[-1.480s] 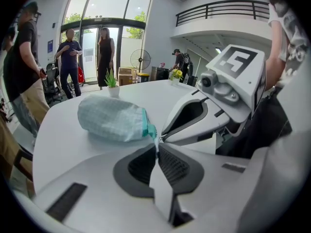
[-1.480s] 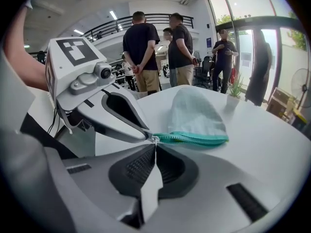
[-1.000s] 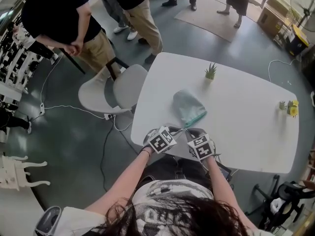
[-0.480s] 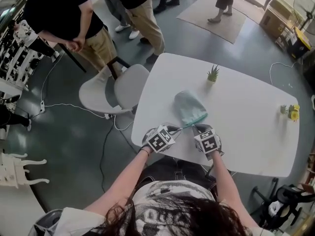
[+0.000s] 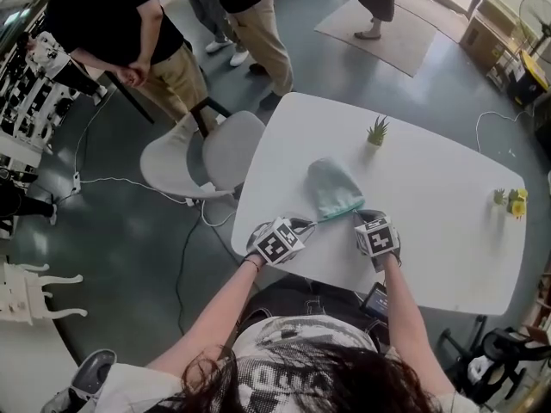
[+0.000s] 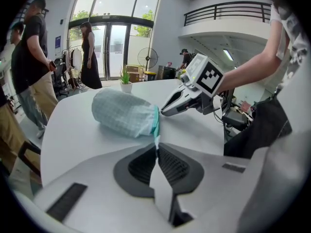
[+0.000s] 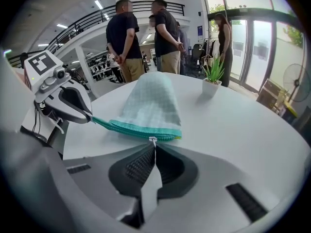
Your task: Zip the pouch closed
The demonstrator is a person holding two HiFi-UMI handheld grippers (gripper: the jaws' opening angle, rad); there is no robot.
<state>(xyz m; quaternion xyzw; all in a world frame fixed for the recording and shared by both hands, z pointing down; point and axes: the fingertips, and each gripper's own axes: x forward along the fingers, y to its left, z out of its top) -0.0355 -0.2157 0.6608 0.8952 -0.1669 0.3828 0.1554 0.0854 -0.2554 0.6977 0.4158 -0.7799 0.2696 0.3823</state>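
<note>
A pale green checked pouch (image 5: 332,185) lies on the white table (image 5: 430,188), its teal zipper edge (image 5: 341,211) facing me. My left gripper (image 5: 312,224) is shut on the left end of the zipper tape (image 6: 156,139), which runs taut from its jaws to the pouch (image 6: 124,113). My right gripper (image 5: 362,217) is at the zipper's right end, shut on the small white zipper pull (image 7: 153,141). In the right gripper view the teal zipper (image 7: 138,128) looks closed along its length, and the left gripper (image 7: 80,111) holds its far end.
A small potted plant (image 5: 376,132) stands beyond the pouch, and a yellow-flowered pot (image 5: 514,201) is near the table's right edge. A white chair (image 5: 207,153) is at the table's left. People stand beyond it (image 5: 129,41). A cable (image 5: 185,256) lies on the floor.
My right gripper has slid rightward along the zipper edge, away from the left gripper, to the pouch's right end. The left gripper has held its grip almost in place.
</note>
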